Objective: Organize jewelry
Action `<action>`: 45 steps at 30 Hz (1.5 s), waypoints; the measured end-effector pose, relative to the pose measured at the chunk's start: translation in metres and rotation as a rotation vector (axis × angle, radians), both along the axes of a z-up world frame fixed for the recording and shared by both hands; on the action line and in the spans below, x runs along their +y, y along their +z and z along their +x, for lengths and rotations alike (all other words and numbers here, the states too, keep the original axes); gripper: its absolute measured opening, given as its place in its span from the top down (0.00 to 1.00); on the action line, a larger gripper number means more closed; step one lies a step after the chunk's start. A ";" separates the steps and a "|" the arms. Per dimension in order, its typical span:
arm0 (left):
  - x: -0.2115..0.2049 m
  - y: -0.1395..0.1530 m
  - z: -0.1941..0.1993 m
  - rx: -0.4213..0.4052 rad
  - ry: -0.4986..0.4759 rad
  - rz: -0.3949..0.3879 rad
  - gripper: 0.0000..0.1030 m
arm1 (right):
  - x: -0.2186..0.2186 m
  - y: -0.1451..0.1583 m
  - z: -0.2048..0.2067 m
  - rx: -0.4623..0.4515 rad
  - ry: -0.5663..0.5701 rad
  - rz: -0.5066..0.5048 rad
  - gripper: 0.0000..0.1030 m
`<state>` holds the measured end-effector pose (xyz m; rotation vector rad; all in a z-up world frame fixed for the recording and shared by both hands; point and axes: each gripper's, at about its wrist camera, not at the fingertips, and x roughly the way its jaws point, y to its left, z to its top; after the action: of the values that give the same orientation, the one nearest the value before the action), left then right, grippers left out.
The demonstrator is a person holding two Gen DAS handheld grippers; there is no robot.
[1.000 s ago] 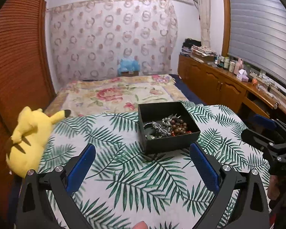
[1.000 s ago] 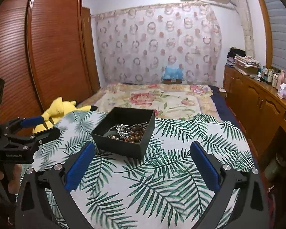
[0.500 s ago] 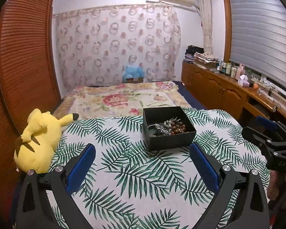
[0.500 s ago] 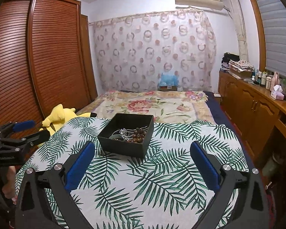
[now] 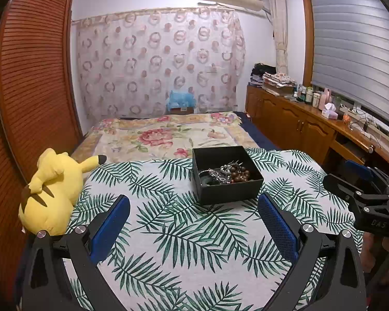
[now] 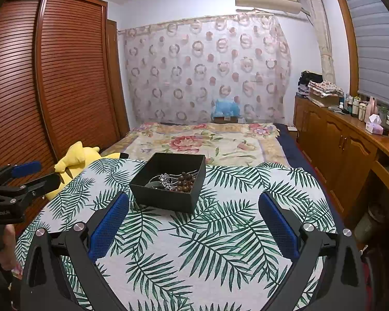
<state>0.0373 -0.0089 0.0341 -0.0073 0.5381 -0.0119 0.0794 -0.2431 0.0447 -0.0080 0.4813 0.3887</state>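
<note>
Jaws of both the left gripper (image 5: 194,207) and right gripper (image 6: 194,206) are gaping wide, holding nothing, hovering above the leaf-print cloth (image 6: 220,233). Jewelry (image 6: 176,180) is lying inside the black box (image 6: 166,198) just beyond them.
</note>
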 end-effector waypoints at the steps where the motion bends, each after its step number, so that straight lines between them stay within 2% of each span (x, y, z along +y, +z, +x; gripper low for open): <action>1: -0.001 0.000 0.000 0.000 0.001 0.002 0.08 | 0.000 0.000 0.000 -0.001 0.000 0.000 0.02; 45: -0.009 0.002 -0.003 -0.001 -0.005 0.005 0.08 | -0.001 -0.002 0.000 0.000 -0.002 0.004 0.02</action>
<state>0.0346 -0.0176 0.0363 -0.0010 0.5375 -0.0157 0.0797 -0.2440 0.0427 -0.0041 0.4809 0.3881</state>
